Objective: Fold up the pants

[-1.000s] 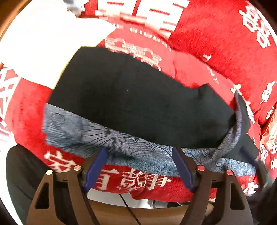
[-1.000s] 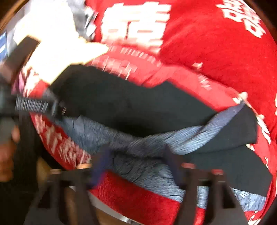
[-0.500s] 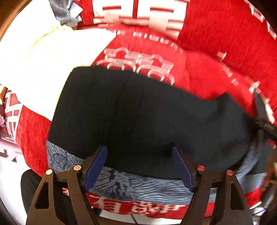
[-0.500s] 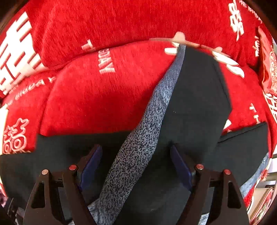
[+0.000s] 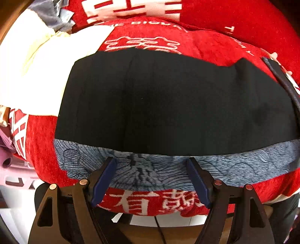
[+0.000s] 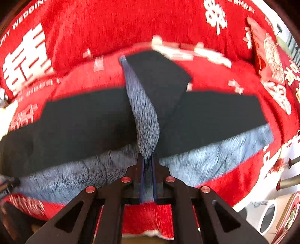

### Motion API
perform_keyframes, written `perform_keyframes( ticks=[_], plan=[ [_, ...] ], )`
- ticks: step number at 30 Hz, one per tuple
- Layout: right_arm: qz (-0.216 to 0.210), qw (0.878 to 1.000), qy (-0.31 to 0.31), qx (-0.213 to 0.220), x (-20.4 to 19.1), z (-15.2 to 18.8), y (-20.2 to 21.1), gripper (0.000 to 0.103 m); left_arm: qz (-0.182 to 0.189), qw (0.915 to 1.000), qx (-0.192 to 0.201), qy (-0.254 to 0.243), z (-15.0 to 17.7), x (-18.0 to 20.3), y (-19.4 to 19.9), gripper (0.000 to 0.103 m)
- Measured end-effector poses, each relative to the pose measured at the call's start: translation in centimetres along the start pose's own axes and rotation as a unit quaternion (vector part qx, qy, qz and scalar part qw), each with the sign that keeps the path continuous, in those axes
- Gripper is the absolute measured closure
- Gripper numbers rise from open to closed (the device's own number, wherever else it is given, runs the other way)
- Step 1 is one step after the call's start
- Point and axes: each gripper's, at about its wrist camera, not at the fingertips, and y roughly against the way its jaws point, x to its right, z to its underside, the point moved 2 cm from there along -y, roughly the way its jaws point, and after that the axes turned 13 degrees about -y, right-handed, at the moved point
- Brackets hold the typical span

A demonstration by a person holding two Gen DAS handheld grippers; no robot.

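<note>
Black pants (image 5: 168,105) with a blue-grey patterned side band (image 5: 150,169) lie spread over a red sofa cover. My left gripper (image 5: 151,180) hangs open just over the band at the near edge, nothing pinched between its blue pads. In the right wrist view the pants (image 6: 75,122) stretch across the frame, and a blue-grey strip (image 6: 144,116) of them stands up in a fold. My right gripper (image 6: 148,161) is shut on the near end of that strip. A black panel (image 6: 159,78) of the pants lies beyond the strip.
The red cover (image 5: 225,43) with white lettering drapes the seat and back cushions. A white cloth (image 5: 37,69) lies at the left, with grey fabric (image 5: 54,16) behind it. A white cup (image 6: 268,215) and a patterned pack (image 6: 271,56) sit at the right.
My right gripper went from open astride the blue-grey strip to shut on it. The left gripper drew back toward the near edge, over the patterned band.
</note>
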Motion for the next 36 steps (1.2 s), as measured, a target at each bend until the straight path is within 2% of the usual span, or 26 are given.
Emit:
perform_keyframes(
  ticks=[2, 3, 5, 7, 9, 10, 11, 13, 14, 17, 19, 20, 21, 22, 23, 24, 25, 26, 28, 30, 32, 34, 36],
  plan=[
    [-0.007, 1.000, 0.003, -0.011, 0.0, 0.4, -0.2, 0.092, 0.045, 0.9987, 0.023, 0.012, -0.8, 0.0, 1.4, 0.025],
    [-0.009, 1.000, 0.006, -0.007, -0.1, 0.6, 0.5, 0.088, 0.050, 0.9982, 0.029, 0.017, -1.0, -0.1, 1.7, 0.025],
    [-0.017, 0.999, 0.024, 0.022, -0.9, 0.4, 2.3, 0.069, 0.047, 0.9974, 0.043, 0.036, -2.2, -0.4, 2.3, 0.025],
    [-0.011, 0.997, 0.053, 0.061, -2.2, -0.1, 3.6, 0.017, 0.038, 0.9973, 0.043, 0.046, -3.3, -0.5, 1.9, 0.025],
    [-0.001, 0.988, 0.090, 0.122, -4.0, -1.3, 5.0, 0.013, 0.028, 0.9980, 0.029, 0.049, -4.3, -0.1, 0.8, 0.025],
    [0.005, 0.985, 0.102, 0.140, -4.7, -2.1, 5.1, 0.013, 0.016, 0.9991, 0.013, 0.038, -4.2, 0.5, -0.1, 0.025],
    [0.021, 0.980, 0.119, 0.155, -5.8, -3.6, 4.7, 0.013, 0.002, 0.9996, 0.007, 0.028, -4.1, 1.0, -0.5, 0.020],
    [0.056, 0.978, 0.136, 0.150, -7.6, -6.6, 2.8, 0.013, -0.014, 0.9998, 0.009, 0.006, -3.8, 2.3, -0.7, 0.010],
    [0.070, 0.978, 0.141, 0.138, -8.3, -7.9, 1.6, 0.013, -0.016, 0.9998, 0.006, -0.002, -3.3, 2.8, -1.0, 0.005],
    [0.098, 0.978, 0.151, 0.104, -9.7, -11.0, -2.2, 0.013, -0.019, 0.9998, 0.004, 0.004, -2.3, 2.8, -1.5, 0.001],
    [0.119, 0.977, 0.166, 0.065, -10.3, -12.5, -5.6, 0.013, -0.020, 0.9998, 0.008, 0.002, -2.1, 2.9, -1.3, 0.001],
    [0.127, 0.977, 0.170, 0.026, -10.3, -12.7, -8.1, 0.013, -0.019, 0.9998, 0.007, 0.001, -1.8, 2.7, -1.2, 0.001],
    [0.129, 0.977, 0.169, -0.005, -9.9, -12.9, -9.8, 0.013, -0.018, 0.9998, 0.006, 0.001, -1.7, 2.6, -1.2, 0.001],
    [0.118, 0.980, 0.158, -0.016, -9.3, -13.1, -10.6, 0.014, -0.017, 0.9999, 0.005, 0.000, -1.9, 2.5, -1.3, 0.001],
    [0.084, 0.988, 0.131, -0.011, -8.2, -13.5, -10.6, 0.016, -0.016, 0.9999, 0.005, 0.000, -1.7, 2.5, -1.3, 0.001],
    [0.069, 0.991, 0.115, -0.020, -7.4, -13.7, -10.6, 0.039, -0.017, 0.9998, 0.005, -0.001, -1.8, 2.5, -1.3, 0.001],
    [0.057, 0.994, 0.096, -0.021, -6.2, -14.0, -10.2, 0.082, -0.020, 0.9998, 0.005, -0.003, -1.8, 2.6, -1.4, 0.001],
    [0.054, 0.995, 0.086, -0.013, -5.2, -14.2, -9.6, 0.091, -0.021, 0.9998, 0.005, -0.004, -2.1, 2.7, -1.5, 0.001],
    [0.026, 0.998, 0.048, 0.013, -2.5, -14.5, -7.0, 0.095, -0.021, 0.9998, 0.003, -0.006, -2.4, 3.0, -1.6, 0.001],
    [0.028, 0.997, 0.019, 0.064, 0.6, -14.3, -3.4, 0.095, -0.013, 0.9999, -0.002, -0.004, -2.2, 3.0, -1.4, 0.001],
    [0.017, 0.995, -0.019, 0.095, 4.8, -13.3, 0.0, 0.095, 0.004, 1.0000, -0.004, -0.001, -1.8, 2.8, -0.9, 0.001],
    [0.013, 0.993, -0.058, 0.105, 9.2, -11.6, 2.0, 0.095, 0.021, 0.9998, 0.004, -0.003, -1.3, 3.1, -0.3, 0.001],
    [0.016, 0.992, -0.086, 0.091, 12.7, -10.3, 1.9, 0.095, 0.030, 0.9994, 0.007, -0.011, -1.1, 3.6, -0.1, 0.001]
  ],
)
